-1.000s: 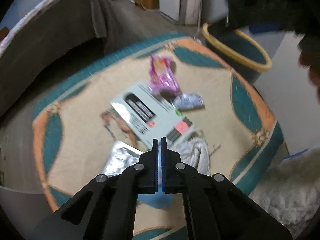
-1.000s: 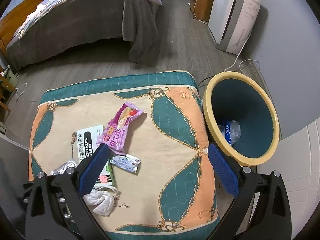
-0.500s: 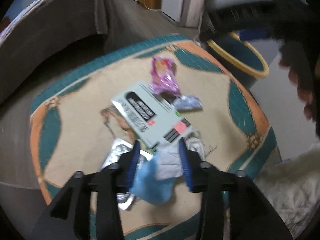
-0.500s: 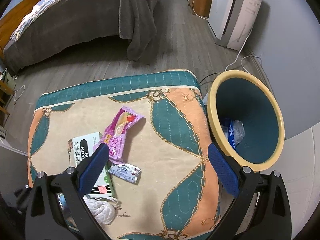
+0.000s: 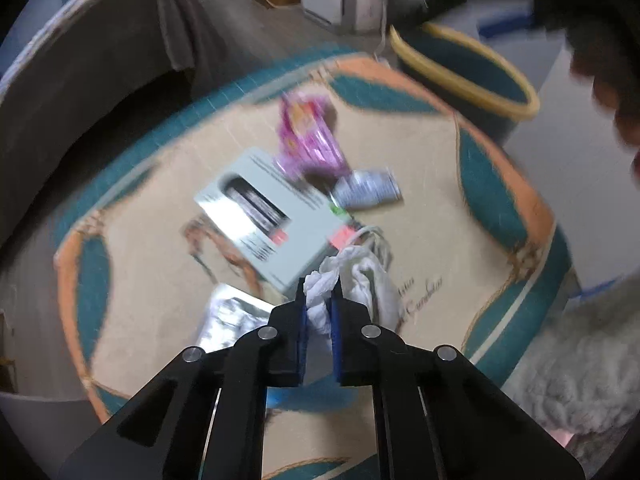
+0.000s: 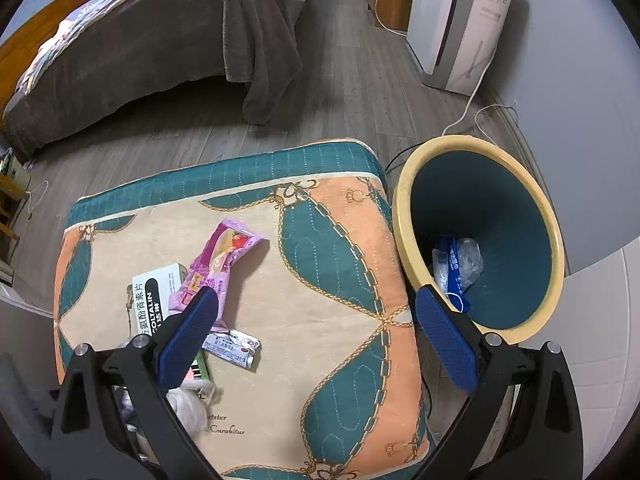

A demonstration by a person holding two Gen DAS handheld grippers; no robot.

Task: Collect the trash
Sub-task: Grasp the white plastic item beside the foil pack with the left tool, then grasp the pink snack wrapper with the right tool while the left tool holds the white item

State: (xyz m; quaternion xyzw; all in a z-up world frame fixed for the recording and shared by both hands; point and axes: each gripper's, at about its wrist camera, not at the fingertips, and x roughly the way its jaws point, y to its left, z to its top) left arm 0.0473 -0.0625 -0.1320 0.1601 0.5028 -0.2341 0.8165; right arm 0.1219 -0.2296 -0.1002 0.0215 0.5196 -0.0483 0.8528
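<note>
A foil blister pack lies at the left edge of a quilted cushion patterned in teal, orange and cream, partly hidden behind the left claw. That claw is closing its jaws on a crumpled white tissue, which bulges out between the blue pads and sits at the cushion's near edge. Just above it rests a flat medicine box, pale grey with a black band. A pink snack wrapper overlaps the box's far corner, and a small silver sachet lies just beside the wrapper's lower end. The right claw hangs over the cushion with its jaws spread wide, nothing between them. Further right, touching the cushion's side, stands a teal waste bin with a yellow rim, holding a blue-and-white wrapper and clear crumpled plastic. In the background, a bed draped in a grey blanket sits on a wooden floor, with a white appliance against the wall.
</note>
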